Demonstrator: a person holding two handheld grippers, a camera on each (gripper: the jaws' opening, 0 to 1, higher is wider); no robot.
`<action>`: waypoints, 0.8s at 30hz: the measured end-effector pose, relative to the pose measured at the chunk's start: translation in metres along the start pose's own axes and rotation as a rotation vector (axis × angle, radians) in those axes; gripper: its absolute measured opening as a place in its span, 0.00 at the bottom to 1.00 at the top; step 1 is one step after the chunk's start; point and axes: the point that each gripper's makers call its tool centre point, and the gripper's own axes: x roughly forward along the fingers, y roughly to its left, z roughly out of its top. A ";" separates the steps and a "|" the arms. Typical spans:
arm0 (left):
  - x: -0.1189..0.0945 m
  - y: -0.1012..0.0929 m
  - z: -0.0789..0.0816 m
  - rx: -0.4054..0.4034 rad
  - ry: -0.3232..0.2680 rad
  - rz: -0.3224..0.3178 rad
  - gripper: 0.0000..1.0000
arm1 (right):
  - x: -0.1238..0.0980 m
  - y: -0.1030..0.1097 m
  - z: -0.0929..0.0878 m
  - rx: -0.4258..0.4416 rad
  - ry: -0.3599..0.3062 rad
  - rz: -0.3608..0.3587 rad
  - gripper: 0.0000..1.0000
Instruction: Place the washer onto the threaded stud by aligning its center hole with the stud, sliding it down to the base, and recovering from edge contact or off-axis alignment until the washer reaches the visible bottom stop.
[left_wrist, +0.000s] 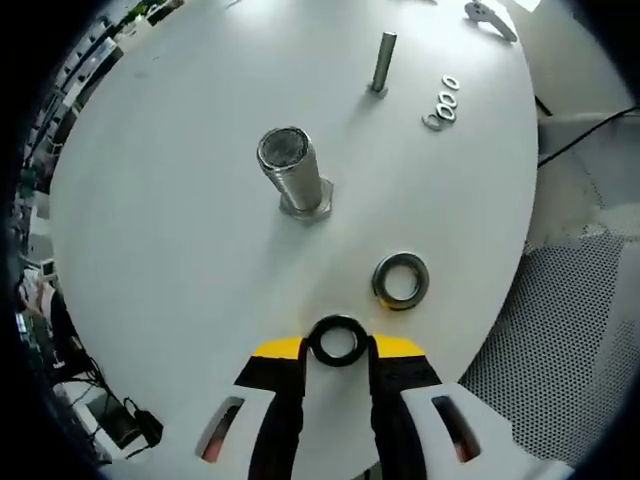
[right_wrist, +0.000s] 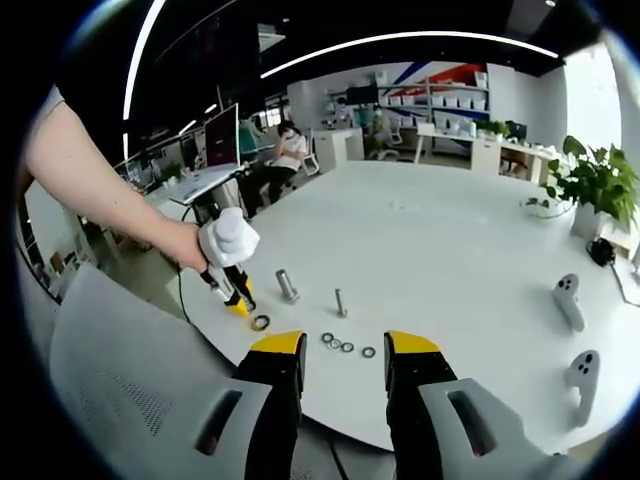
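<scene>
A dark washer (left_wrist: 336, 341) is being gripped by the left claw (left_wrist: 337, 352) near the threaded stud (left_wrist: 291, 170); the right claw (right_wrist: 345, 352) is being held open, empty, above the table (right_wrist: 450, 250).

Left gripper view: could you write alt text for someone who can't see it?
The left gripper holds a dark washer between its yellow-tipped jaws above a round white table. Ahead stands a thick threaded stud on a hex base, with a second washer flat on the table nearer the gripper, a thinner stud and small washers beyond.
</scene>
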 end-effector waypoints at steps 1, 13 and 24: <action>-0.001 -0.001 0.000 0.004 0.006 -0.001 0.23 | 0.000 0.000 0.000 0.000 0.000 0.000 0.33; -0.001 -0.002 -0.002 0.041 -0.018 0.008 0.23 | 0.000 -0.002 -0.001 0.007 0.004 -0.004 0.33; 0.000 0.000 -0.002 0.068 -0.045 0.003 0.24 | 0.001 -0.002 0.000 0.008 0.002 -0.003 0.33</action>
